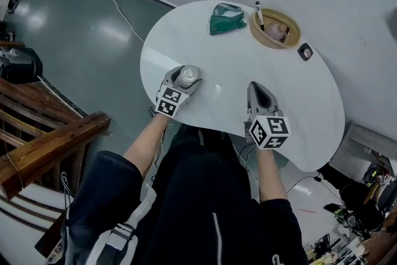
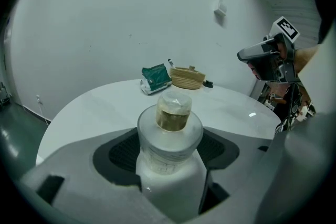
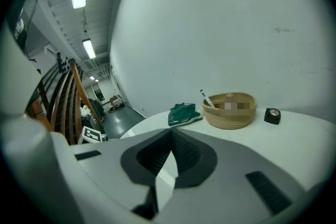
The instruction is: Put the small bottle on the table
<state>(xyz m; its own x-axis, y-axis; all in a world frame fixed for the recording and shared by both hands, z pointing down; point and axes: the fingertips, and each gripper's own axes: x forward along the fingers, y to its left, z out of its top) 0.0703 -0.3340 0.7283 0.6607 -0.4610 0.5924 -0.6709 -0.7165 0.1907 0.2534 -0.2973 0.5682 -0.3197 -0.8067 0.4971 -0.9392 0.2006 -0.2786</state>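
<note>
Left tongs (image 1: 186,79) clenched on small frosted white bottle with clear cap (image 2: 170,134), held over 9 o'clock side of round white tabletop (image 1: 236,65), near rim. Bottle's long axis roughly upright, cap up. Base hidden between tongs, so contact with tabletop unreadable. Right tongs (image 1: 258,91) pressed together, nothing between them, at bottle's 4 o'clock and apart. Left hand alone carries job: likely straight lowering, then release. Green crumpled pouch (image 1: 224,17) and woven basket (image 1: 275,28) well apart toward 1 o'clock.
</note>
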